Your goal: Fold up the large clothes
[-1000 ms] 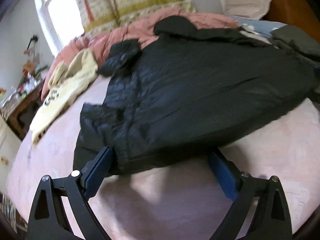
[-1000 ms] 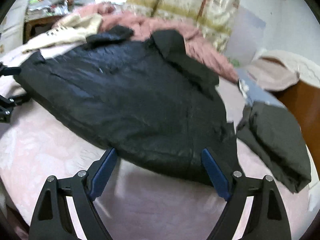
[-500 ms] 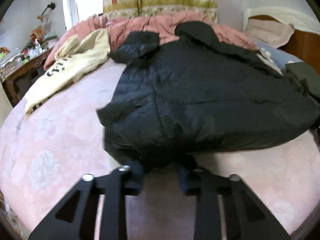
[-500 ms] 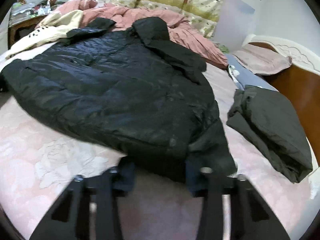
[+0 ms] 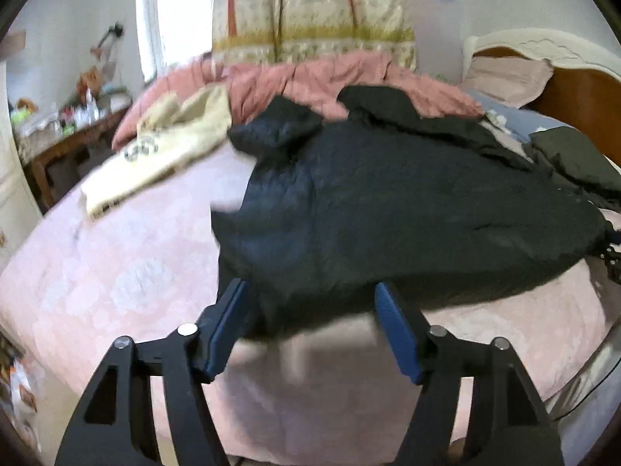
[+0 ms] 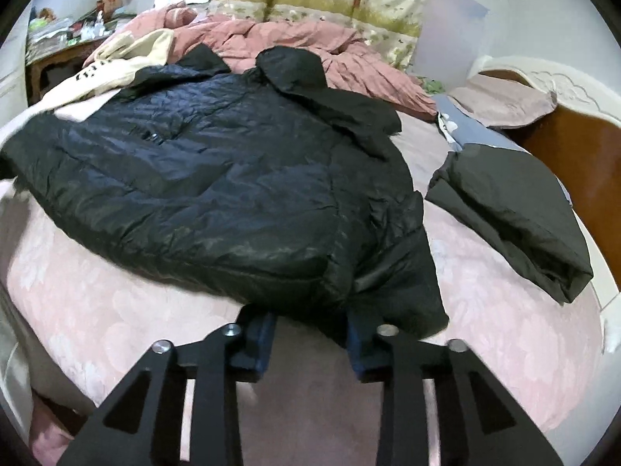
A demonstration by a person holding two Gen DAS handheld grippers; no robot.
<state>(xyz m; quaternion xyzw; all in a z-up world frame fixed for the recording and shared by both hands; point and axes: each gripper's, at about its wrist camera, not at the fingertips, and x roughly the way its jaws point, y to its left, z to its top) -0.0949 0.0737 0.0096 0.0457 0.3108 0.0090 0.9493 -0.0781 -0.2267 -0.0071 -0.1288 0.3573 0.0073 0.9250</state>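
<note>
A black puffer jacket point(image 5: 388, 209) lies spread on the pink bed point(image 5: 116, 279), hem toward me and hood at the far side. My left gripper point(image 5: 310, 285) is at the hem's left corner. Its jaws are opening, and the hem hangs between the blue pads point(image 5: 229, 322) without being pressed. At the hem's right corner, by the sleeve, my right gripper point(image 6: 308, 318) reaches the jacket point(image 6: 233, 178). Those jaws are opening too, and the hem drapes over the fingertips and hides them.
A cream sweatshirt point(image 5: 163, 155) lies at the far left of the bed. A folded dark garment point(image 6: 512, 209) sits right of the jacket. A crumpled pink quilt point(image 5: 310, 81) is behind, a wooden headboard point(image 6: 574, 143) at right, and a cluttered side table point(image 5: 58, 136) at left.
Both grippers stood open around the hem, then shut on it half a second ago. Now both sets of jaws have spread apart again and both cameras have drawn back and risen.
</note>
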